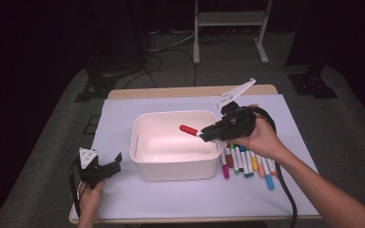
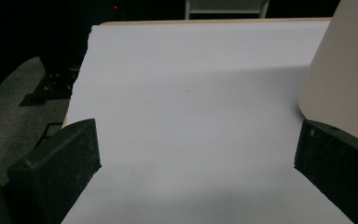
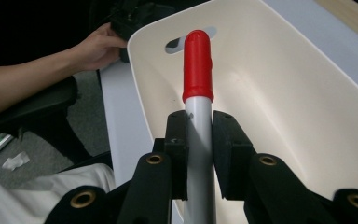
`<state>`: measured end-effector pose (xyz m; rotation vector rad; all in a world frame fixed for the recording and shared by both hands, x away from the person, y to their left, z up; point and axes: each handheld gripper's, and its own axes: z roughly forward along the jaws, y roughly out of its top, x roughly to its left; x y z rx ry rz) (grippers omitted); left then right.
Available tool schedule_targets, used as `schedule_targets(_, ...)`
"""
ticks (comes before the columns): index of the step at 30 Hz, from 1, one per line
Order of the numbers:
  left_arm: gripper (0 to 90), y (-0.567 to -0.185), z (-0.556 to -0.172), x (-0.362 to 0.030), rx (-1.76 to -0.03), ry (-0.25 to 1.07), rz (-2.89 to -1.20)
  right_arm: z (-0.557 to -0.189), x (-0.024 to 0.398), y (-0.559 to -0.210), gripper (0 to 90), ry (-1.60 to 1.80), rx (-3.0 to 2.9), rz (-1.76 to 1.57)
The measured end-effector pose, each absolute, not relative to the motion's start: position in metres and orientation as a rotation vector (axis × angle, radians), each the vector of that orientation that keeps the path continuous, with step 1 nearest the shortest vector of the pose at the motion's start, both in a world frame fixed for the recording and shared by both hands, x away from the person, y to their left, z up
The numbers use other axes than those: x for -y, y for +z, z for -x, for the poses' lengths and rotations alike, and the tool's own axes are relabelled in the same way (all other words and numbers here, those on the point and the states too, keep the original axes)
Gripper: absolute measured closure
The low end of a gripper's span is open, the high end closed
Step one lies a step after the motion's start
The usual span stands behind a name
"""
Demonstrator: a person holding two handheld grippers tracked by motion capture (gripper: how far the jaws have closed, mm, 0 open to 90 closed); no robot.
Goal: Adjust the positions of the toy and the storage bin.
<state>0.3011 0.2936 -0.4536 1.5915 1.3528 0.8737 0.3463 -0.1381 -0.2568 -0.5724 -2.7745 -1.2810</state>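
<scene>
A red-capped marker (image 1: 189,130) with a white barrel juts out over the white bin (image 1: 145,164), and my right gripper (image 1: 208,135) is shut on its barrel. In the right gripper view the marker (image 3: 198,70) rises between the black pads (image 3: 177,140), its red cap over the bin's (image 3: 279,79) hollow. A row of several coloured markers (image 1: 247,164) lies on the white sheet just right of the bin. My left gripper (image 1: 115,164) rests on the sheet left of the bin, jaws open. In the left gripper view its gripper (image 2: 196,154) holds nothing, the bin's wall (image 2: 345,79) at the right.
White paper (image 1: 195,199) covers the wooden table (image 1: 190,91). A white metal frame (image 1: 230,28) and cables stand on the dark floor beyond the table's far edge. Bare paper lies in front of the bin and left of it.
</scene>
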Motion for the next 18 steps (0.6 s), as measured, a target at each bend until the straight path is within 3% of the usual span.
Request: schedule_targets(18, 0.0, -0.454, -0.301, -0.293, -1.353, 0.872, -1.588, -0.365, 0.080, -0.276, 75.9, -1.161, 2.787, 0.400)
